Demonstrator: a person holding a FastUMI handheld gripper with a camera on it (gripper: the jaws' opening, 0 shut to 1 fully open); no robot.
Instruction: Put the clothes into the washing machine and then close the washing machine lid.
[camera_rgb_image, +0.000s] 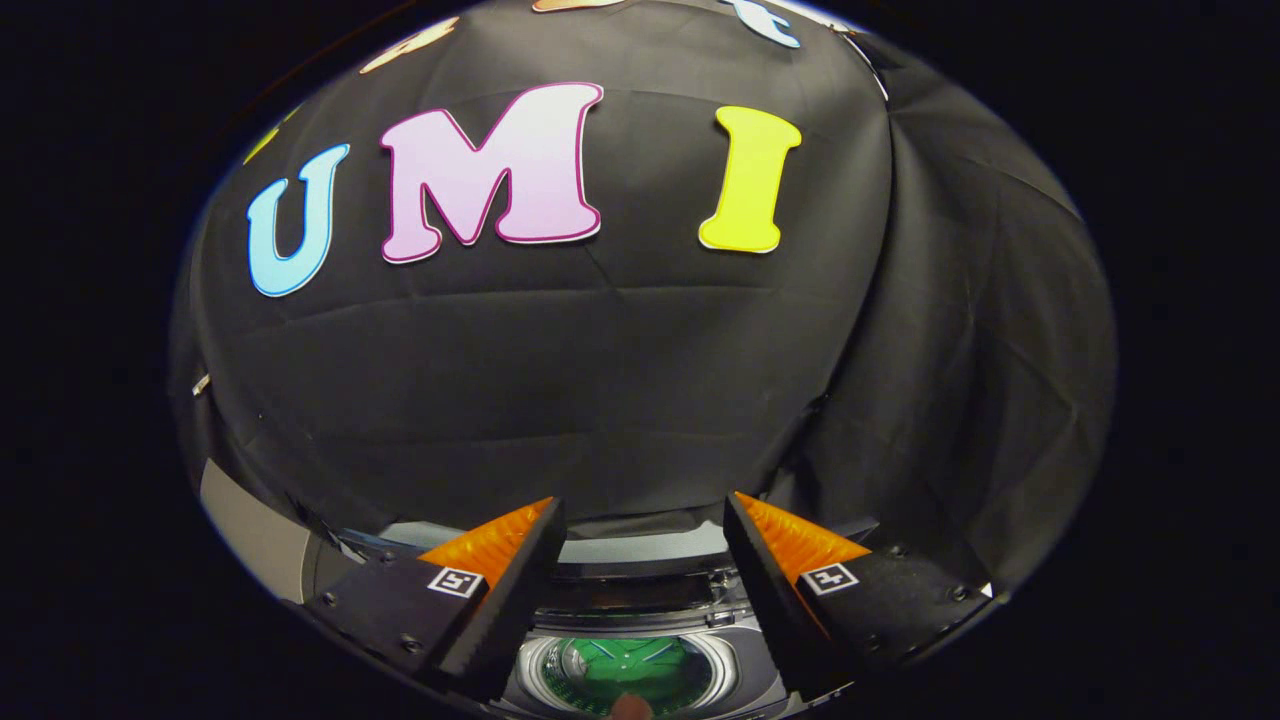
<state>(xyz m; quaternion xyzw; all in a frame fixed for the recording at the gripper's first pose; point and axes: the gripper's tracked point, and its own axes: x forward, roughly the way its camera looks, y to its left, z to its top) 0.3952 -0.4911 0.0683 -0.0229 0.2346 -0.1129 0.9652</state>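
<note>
now above the open tub, fingers empty

left to right: a grey panel (250, 535) sits off to the left, below the black cloth wall (600, 380). next comes the left finger, then the gap, then the right finger. the gripper (640, 520) has its fingers spread wide and nothing is held between them.

down through the gap, below and between the fingers, lies the washer (640, 600) with its lid up or off the opening; i cannot tell which. its round drum (625, 672) shows, and something green (620, 665) lies inside it. that may be a garment already in, though it is too small and low to be sure. a small reddish bit shows at the drum's near edge; i cannot tell what it is.

judging by this, the loading step looks done or nearly so, and closing the lid is what remains. the next move calls for tipping the gripper down to find the lid, likely at the back of the opening, then pushing or gripping its edge and bringing it down over the drum.
</note>
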